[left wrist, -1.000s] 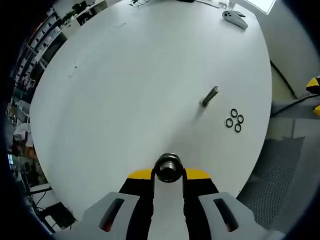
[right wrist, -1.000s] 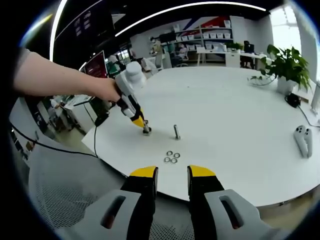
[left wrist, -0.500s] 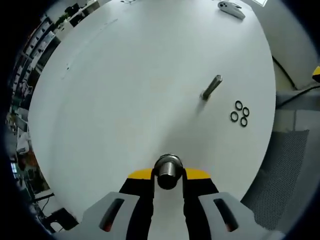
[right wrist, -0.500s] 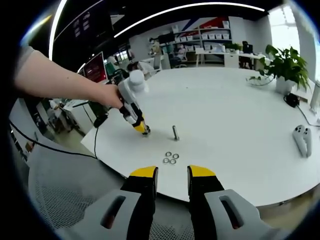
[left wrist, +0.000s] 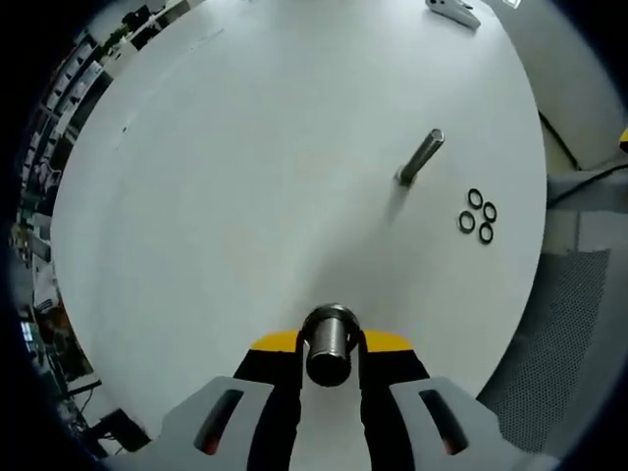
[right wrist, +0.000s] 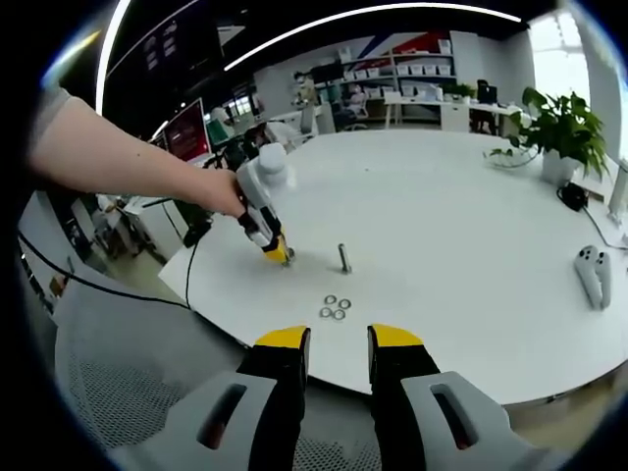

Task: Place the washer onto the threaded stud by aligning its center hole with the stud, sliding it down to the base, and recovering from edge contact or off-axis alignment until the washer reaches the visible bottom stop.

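Four washers (left wrist: 478, 215) lie flat in a tight cluster on the white table (left wrist: 245, 147), near its front edge; in the right gripper view they sit (right wrist: 336, 308) just beyond that gripper's jaw tips. Just beside them, slightly farther in, a threaded stud (left wrist: 421, 158) stands upright, bare, no washer on it.

Left gripper (left wrist: 330, 345) is clamped on a second metal cylinder (left wrist: 328, 339), apparently another stud or bolt, held end-on near the table surface. Seen from the right gripper view, it hovers (right wrist: 277, 253) left of the standing stud (right wrist: 344, 258), tips down, a hand (right wrist: 218, 189) behind it.

Right gripper (right wrist: 338, 345) holds nothing, jaws parted by a narrow gap, off the table's near edge.

Judgement: the right gripper is the free one and nearer the washers, which lie straight ahead of it. The stud's long axis is vertical, so a washer must go on level, from above.
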Motion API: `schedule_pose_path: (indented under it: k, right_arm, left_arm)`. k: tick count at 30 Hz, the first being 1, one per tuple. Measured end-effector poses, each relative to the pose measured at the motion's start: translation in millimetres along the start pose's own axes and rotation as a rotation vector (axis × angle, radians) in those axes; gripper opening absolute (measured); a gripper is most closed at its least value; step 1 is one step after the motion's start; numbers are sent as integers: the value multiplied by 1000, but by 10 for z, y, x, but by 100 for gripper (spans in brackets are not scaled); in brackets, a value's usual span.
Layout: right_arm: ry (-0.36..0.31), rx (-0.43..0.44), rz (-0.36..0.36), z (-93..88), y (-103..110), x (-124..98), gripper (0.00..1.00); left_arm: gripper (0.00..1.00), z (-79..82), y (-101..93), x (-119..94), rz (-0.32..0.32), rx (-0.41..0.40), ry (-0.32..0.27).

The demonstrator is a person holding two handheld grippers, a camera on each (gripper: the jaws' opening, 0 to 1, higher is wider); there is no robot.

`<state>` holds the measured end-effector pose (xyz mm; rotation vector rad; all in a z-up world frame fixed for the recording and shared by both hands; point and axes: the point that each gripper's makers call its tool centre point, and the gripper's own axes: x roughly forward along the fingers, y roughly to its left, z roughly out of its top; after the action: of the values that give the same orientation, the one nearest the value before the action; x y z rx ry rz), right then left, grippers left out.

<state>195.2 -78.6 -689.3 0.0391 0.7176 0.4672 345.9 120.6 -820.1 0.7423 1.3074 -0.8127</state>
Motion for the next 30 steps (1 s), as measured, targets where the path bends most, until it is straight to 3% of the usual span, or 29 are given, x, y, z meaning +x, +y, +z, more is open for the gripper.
schedule_pose_path:
  k: [11, 13, 21, 24, 28, 29, 30]
  right_arm:
    - [11, -4, 1, -14, 0, 6, 25]
    - [12, -5, 1, -17, 0, 5, 25]
    - [10, -7, 2, -13, 3, 5, 25]
    - [23, -13, 6, -35, 14, 14, 25]
    - [8, -7, 3, -11, 5, 4, 25]
    - [10, -11, 4, -13, 8, 4, 25]
    - [10, -11, 6, -14, 14, 6, 25]
  left_arm:
    - [21, -15, 8, 12, -13, 3, -25]
    - [22, 15, 21, 1, 6, 16, -54]
    - [26, 19, 64, -144, 15, -67, -137]
    - [26, -16, 141, -224, 49, -89, -197]
    - [28, -103, 155, -319, 65, -201, -276]
    - [27, -100, 131, -369, 57, -265, -336]
    - [26, -102, 115, -381, 49, -279, -353]
